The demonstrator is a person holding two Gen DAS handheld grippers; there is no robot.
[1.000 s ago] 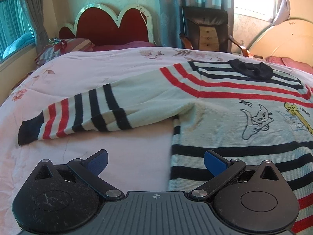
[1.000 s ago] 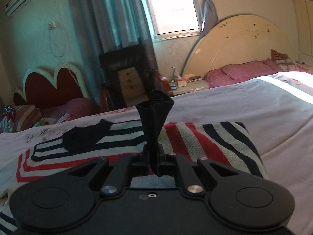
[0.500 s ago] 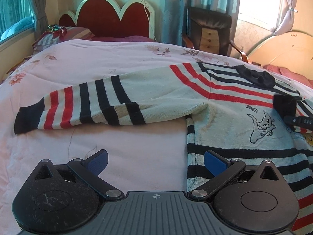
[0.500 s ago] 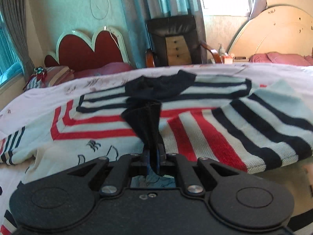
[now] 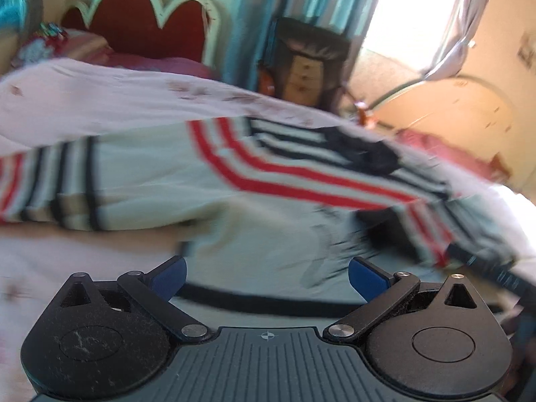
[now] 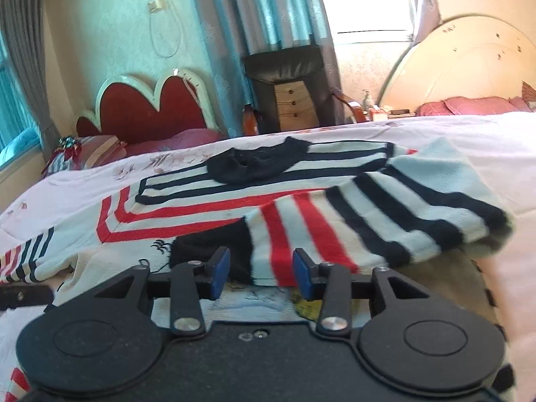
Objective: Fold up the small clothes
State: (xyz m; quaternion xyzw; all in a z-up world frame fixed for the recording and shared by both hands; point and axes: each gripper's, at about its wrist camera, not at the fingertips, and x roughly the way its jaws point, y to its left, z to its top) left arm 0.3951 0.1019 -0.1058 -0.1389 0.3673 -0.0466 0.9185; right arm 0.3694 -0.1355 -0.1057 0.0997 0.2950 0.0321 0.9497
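The left gripper (image 5: 266,278) hovers with its blue pads spread wide, empty, over the striped sweater (image 5: 268,201), which lies flat on the pink bedspread (image 5: 83,100) toward 12 o'clock. The right gripper (image 6: 261,273) is parted too, holding nothing; the folded sleeve (image 6: 368,221) lies across the sweater at 1 o'clock.

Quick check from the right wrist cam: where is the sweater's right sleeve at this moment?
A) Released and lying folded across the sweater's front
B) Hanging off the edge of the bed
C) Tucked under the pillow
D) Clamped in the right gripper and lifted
A: the right gripper is open with nothing between its blue pads, and the striped sleeve lies across the sweater just ahead.
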